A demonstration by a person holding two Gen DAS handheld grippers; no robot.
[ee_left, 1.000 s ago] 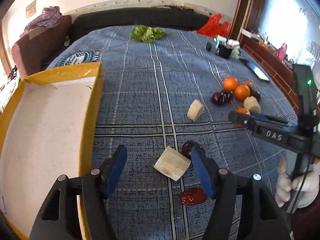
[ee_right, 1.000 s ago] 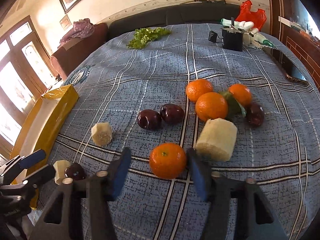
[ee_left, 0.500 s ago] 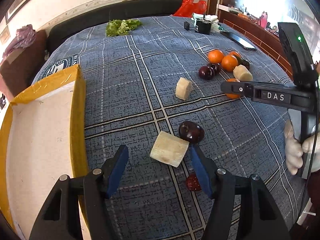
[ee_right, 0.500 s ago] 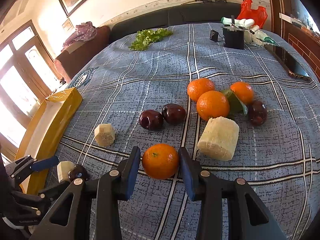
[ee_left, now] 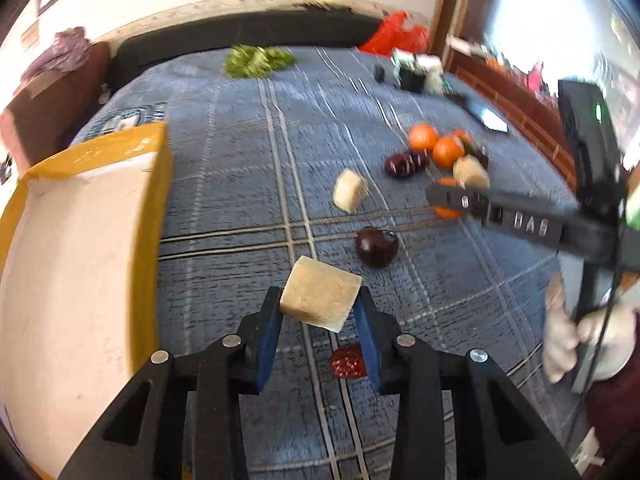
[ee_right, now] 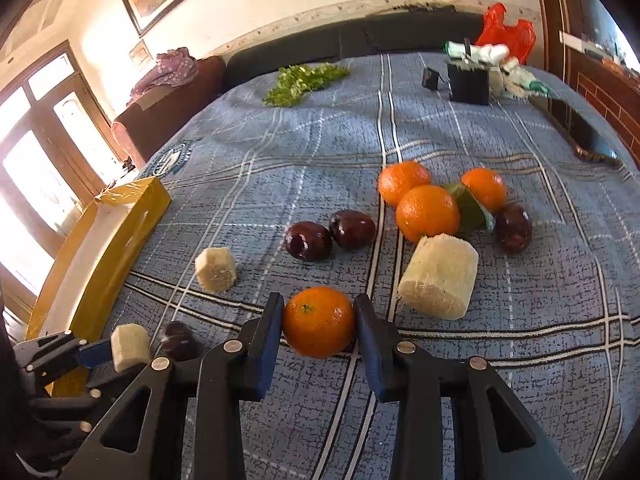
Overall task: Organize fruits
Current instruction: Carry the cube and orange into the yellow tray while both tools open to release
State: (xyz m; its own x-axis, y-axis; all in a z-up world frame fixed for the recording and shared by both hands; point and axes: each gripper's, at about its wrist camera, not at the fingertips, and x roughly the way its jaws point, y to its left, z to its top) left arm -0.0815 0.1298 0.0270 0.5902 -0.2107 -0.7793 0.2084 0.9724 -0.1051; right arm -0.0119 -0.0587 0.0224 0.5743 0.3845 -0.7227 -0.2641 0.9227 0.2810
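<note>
My left gripper (ee_left: pixel 318 308) is shut on a pale sugarcane chunk (ee_left: pixel 320 299), lifted just above the blue plaid cloth. A dark plum (ee_left: pixel 376 246) lies just beyond it and a red berry (ee_left: pixel 347 362) lies below it. My right gripper (ee_right: pixel 319 320) is shut on an orange (ee_right: pixel 319 321) that rests on the cloth. Beyond it lie two plums (ee_right: pixel 330 234), three oranges (ee_right: pixel 427 212), another plum (ee_right: pixel 514 228), a big sugarcane piece (ee_right: pixel 440 276) and a small one (ee_right: pixel 215 269).
A yellow box (ee_left: pixel 80 240) with a white inside stands at the left; it also shows in the right wrist view (ee_right: pixel 100 248). Green leaves (ee_right: pixel 300 80), a black device (ee_right: pixel 468 84) and a red bag (ee_right: pixel 506 32) lie at the far side. A phone (ee_right: pixel 584 136) lies right.
Both grippers have closed: the left on the sugarcane chunk, which now sits raised off the cloth, the right on the near orange. The left view has swung and blurred.
</note>
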